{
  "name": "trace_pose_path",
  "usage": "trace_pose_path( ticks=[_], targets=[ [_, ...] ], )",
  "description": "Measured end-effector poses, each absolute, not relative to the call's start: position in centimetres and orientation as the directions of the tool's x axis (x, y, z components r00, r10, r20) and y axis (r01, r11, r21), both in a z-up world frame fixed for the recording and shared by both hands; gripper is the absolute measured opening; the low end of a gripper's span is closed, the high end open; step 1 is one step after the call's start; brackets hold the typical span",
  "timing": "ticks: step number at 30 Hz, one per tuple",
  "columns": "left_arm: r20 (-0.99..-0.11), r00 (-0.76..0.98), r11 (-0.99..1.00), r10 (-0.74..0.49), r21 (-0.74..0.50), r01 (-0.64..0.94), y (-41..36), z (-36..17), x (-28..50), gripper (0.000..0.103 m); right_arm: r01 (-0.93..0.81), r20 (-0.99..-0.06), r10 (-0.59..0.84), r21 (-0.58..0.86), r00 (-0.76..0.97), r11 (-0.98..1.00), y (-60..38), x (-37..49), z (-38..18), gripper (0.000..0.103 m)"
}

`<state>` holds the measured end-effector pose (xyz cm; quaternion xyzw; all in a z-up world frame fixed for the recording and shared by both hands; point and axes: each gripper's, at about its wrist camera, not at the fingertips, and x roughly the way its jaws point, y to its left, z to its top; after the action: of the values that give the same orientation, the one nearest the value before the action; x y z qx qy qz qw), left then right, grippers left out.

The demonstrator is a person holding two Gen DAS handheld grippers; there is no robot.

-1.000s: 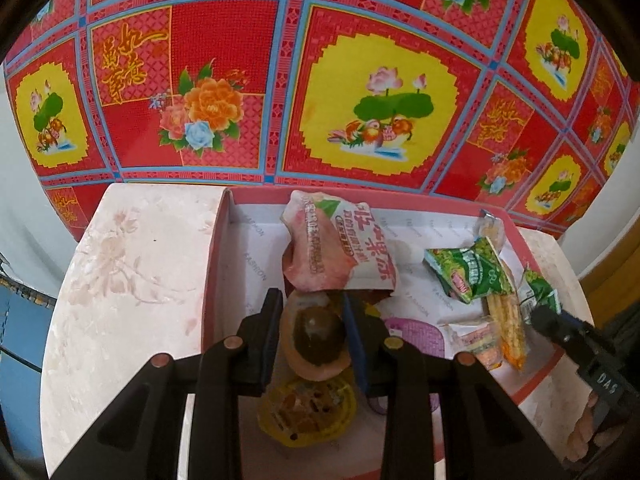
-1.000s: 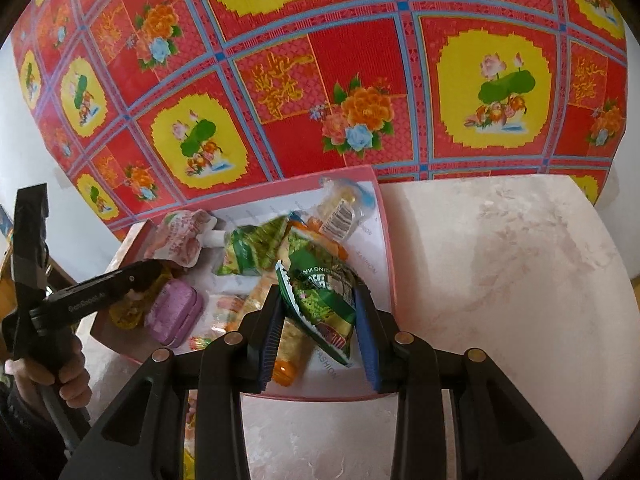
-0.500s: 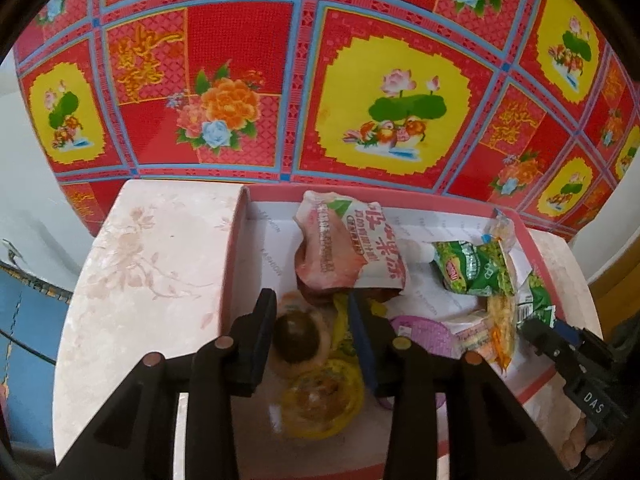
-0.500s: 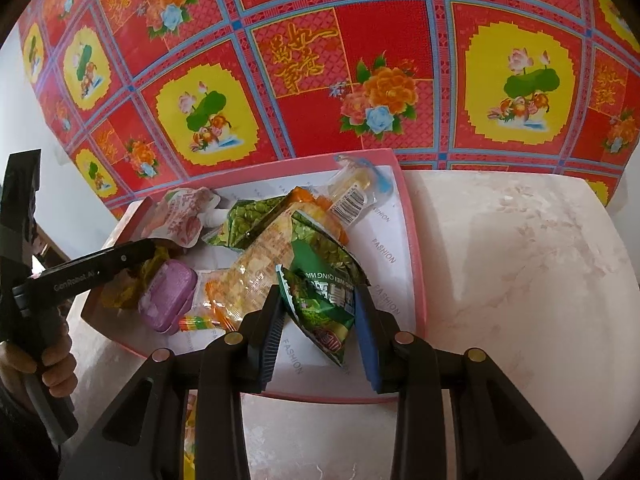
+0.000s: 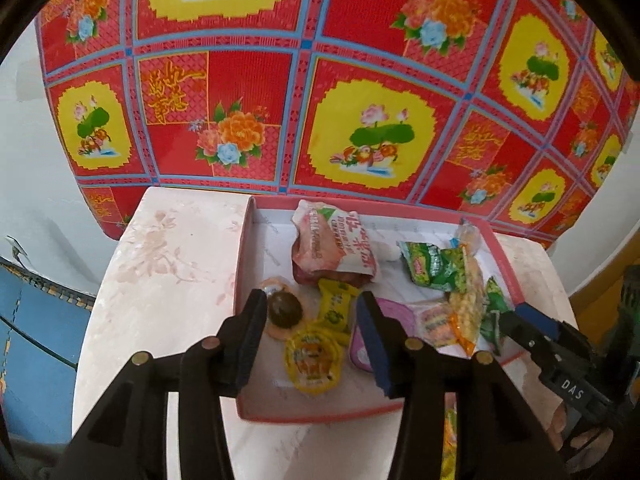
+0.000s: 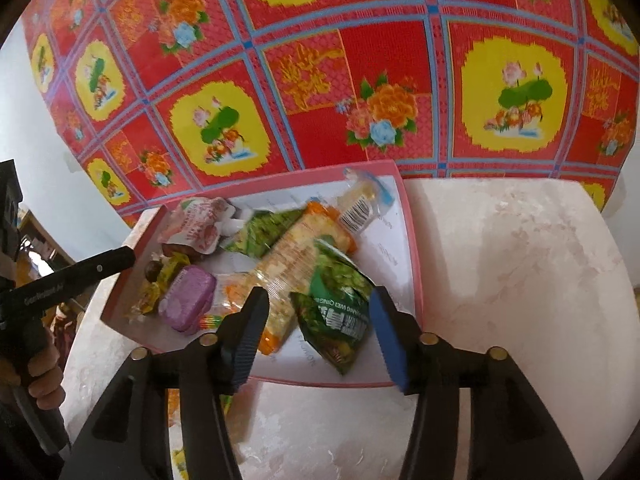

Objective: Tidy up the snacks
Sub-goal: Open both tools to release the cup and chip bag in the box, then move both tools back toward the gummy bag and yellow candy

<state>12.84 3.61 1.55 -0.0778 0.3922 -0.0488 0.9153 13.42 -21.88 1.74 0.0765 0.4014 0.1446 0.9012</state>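
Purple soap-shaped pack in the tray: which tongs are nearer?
Left. The left tongs hover right beside the purple pack; the right tongs hang over the green packet, farther off.

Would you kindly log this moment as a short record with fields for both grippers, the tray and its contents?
left gripper: open, above tray, holding nothing
right gripper: open, green snack bag lying between its fingers
tray: pink-rimmed, on pale marbled table
contents: pink packet, yellow jelly cup, purple pack, yellow-orange cracker pack

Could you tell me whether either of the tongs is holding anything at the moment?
Nothing is held: left tongs and right tongs are both open above the pink-rimmed tray.
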Motion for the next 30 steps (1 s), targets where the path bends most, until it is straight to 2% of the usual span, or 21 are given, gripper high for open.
trace_pose_path(
  ticks=[14,30],
  targets=[
    [-0.710,0.683,0.980,-0.171,-0.192,0.046,3.2,2.4,9.3,0.049,-0.201,-0.663,0.333,0.271,0.670,0.942,-22.0,9.6,4.2,0.055],
    [-0.730,0.661,0.982,-0.172,-0.184,0.053,2.9,0.9,5.8,0.049,-0.235,-0.697,0.369,0.285,0.615,0.929,-20.2,6.2,2.9,0.055]
  ],
)
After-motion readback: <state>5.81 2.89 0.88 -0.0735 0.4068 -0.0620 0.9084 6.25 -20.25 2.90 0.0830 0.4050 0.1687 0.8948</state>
